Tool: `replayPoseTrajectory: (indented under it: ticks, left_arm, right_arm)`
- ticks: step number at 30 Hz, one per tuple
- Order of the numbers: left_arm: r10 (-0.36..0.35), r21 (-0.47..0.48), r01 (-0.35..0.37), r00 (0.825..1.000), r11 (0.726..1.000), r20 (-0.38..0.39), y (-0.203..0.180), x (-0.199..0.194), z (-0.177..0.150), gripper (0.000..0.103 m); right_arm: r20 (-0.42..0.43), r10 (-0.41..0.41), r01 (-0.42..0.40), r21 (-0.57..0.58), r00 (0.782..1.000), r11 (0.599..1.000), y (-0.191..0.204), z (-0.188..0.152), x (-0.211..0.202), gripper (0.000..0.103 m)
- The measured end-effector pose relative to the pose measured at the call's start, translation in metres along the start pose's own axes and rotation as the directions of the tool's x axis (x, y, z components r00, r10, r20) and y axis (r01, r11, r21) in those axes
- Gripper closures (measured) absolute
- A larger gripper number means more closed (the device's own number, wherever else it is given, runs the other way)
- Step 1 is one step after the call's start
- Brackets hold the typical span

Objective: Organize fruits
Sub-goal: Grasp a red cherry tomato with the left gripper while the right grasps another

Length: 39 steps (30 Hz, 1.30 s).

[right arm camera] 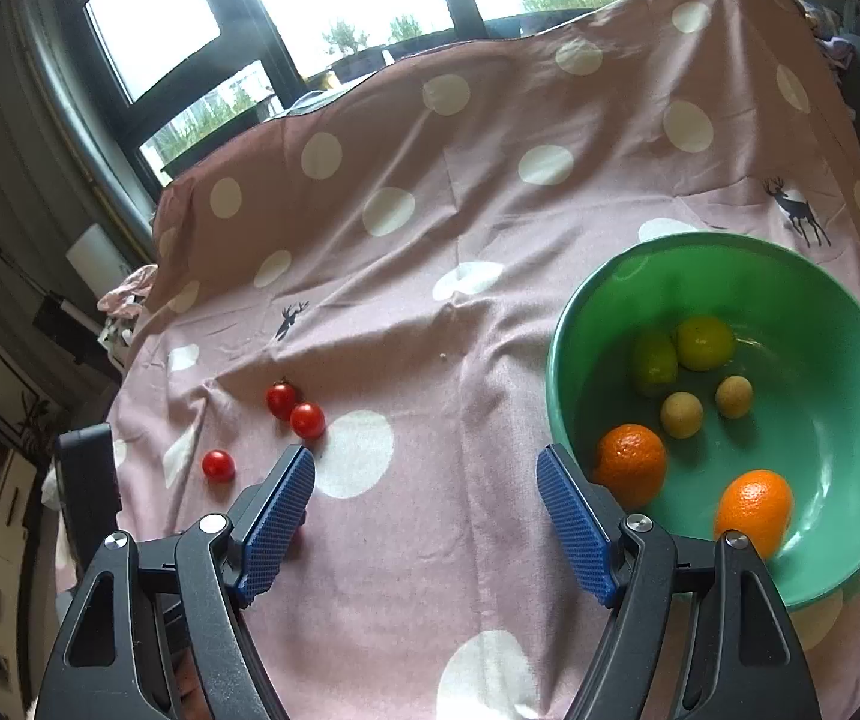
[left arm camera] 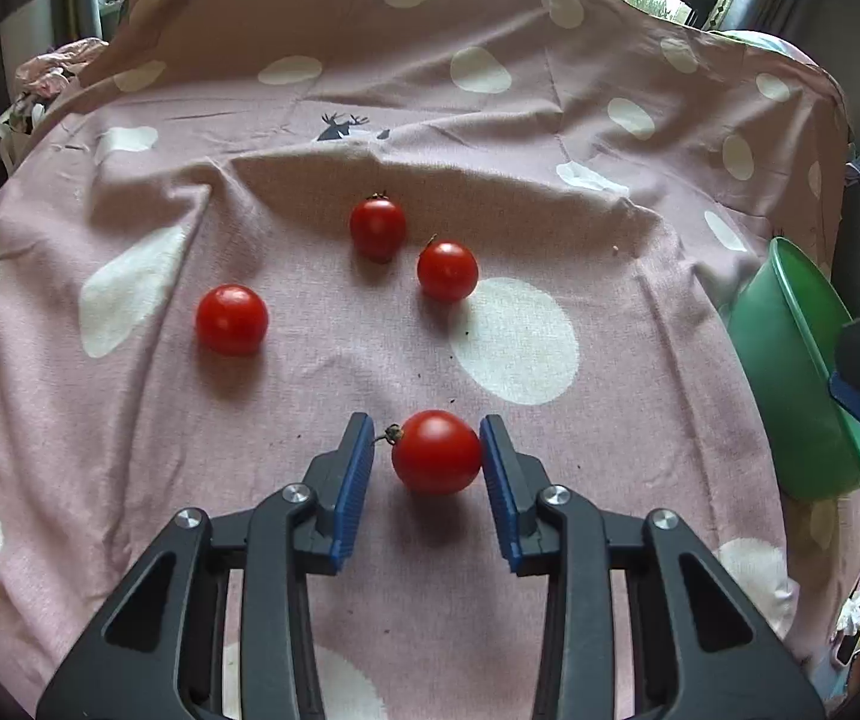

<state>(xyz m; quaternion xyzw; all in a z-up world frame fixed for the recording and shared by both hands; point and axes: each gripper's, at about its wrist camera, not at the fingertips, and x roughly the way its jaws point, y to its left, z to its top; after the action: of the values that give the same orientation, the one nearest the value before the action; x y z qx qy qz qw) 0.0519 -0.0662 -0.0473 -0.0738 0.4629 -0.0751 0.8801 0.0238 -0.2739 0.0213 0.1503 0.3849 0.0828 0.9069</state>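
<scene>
From the left wrist, the left tongs (left arm camera: pixel 426 450) are straddling a cherry tomato (left arm camera: pixel 437 452) lying on the pink spotted cloth (left arm camera: pixel 550 210). The right pad is touching its skin while the left pad is standing just clear beside the stem, so nothing is pinched yet. Three more tomatoes (left arm camera: pixel 231 319) are sitting further out on the cloth. The fruit is looking light, smooth and thin-skinned, likely to slip or split, so I would be taking it across its round middle, gently, clear of the stem.

From the right wrist, the right tongs (right arm camera: pixel 426 480) are hanging spread and empty over the cloth, just beside the green bowl (right arm camera: pixel 850 324), which is holding two oranges (right arm camera: pixel 631 465), limes and small pale fruits.
</scene>
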Motion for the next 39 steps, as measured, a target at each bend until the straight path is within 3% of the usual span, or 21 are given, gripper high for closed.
replayPoseTrajectory:
  ticks: [8, 13, 15, 17, 22, 30, 39]
  left_arm:
    - [-0.003, -0.041, 0.006, 0.998, 0.999, 0.069, 0.025, -0.042, -0.002, 0.067]
    - [-0.009, -0.098, 0.017, 0.996, 0.995, 0.089, 0.042, -0.053, 0.002, 0.067]
    - [0.002, -0.109, 0.007, 0.996, 0.994, 0.088, 0.046, -0.055, 0.003, 0.067]
    - [0.0, -0.121, 0.011, 0.996, 0.993, 0.09, 0.051, -0.057, 0.004, 0.067]
    - [-0.004, -0.151, 0.017, 0.996, 0.988, 0.085, 0.058, -0.057, 0.006, 0.067]
    - [-0.013, -0.139, 0.025, 0.996, 0.99, 0.089, 0.054, -0.058, 0.006, 0.067]
    - [-0.049, -0.122, 0.062, 0.994, 0.991, 0.102, 0.044, -0.061, 0.004, 0.067]
  right_arm:
    - [-0.125, 0.054, -0.058, -0.028, 0.991, 0.998, 0.025, 0.007, 0.037, 0.026]
    - [-0.253, 0.113, -0.119, -0.01, 0.961, 0.993, 0.054, 0.018, 0.088, 0.04]
    - [-0.296, 0.112, -0.114, 0.009, 0.949, 0.993, 0.063, 0.022, 0.111, 0.051]
    - [-0.328, 0.095, -0.098, 0.009, 0.94, 0.995, 0.071, 0.025, 0.13, 0.055]
    - [-0.304, 0.042, -0.05, -0.019, 0.952, 0.999, 0.081, 0.031, 0.151, 0.06]
    - [-0.331, 0.012, -0.03, -0.049, 0.943, 0.998, 0.088, 0.025, 0.166, 0.074]
    - [-0.28, 0.051, -0.068, -0.051, 0.959, 0.996, 0.07, 0.009, 0.107, 0.074]
